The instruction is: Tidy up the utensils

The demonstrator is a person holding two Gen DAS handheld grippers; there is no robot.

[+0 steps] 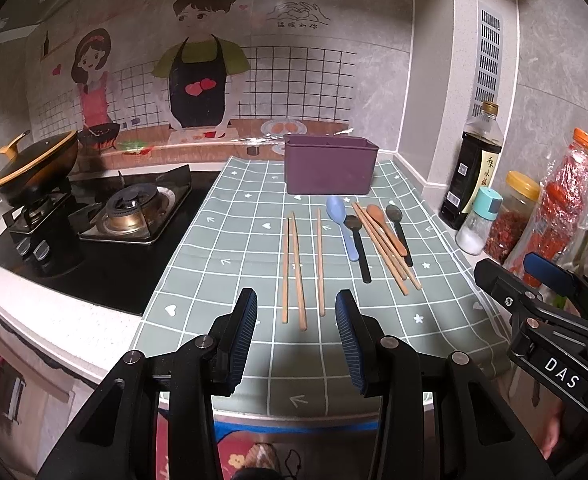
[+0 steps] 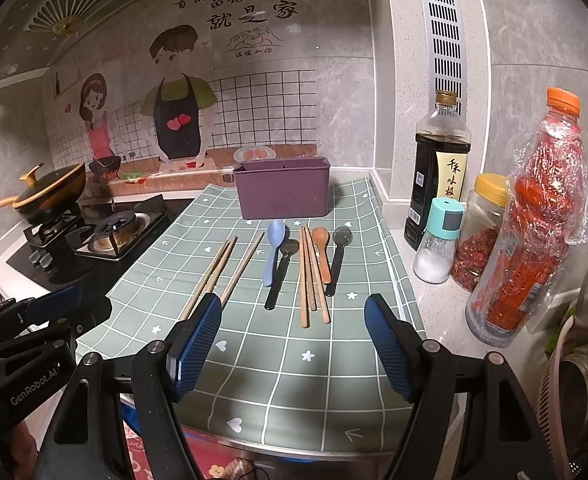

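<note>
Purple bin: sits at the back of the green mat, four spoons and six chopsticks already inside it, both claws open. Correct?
Not quite. The purple bin does sit at the back of the green mat, and the left claw and right claw are open, but the spoons and chopsticks lie on the mat in front of the bin, as the right wrist view shows.
</note>
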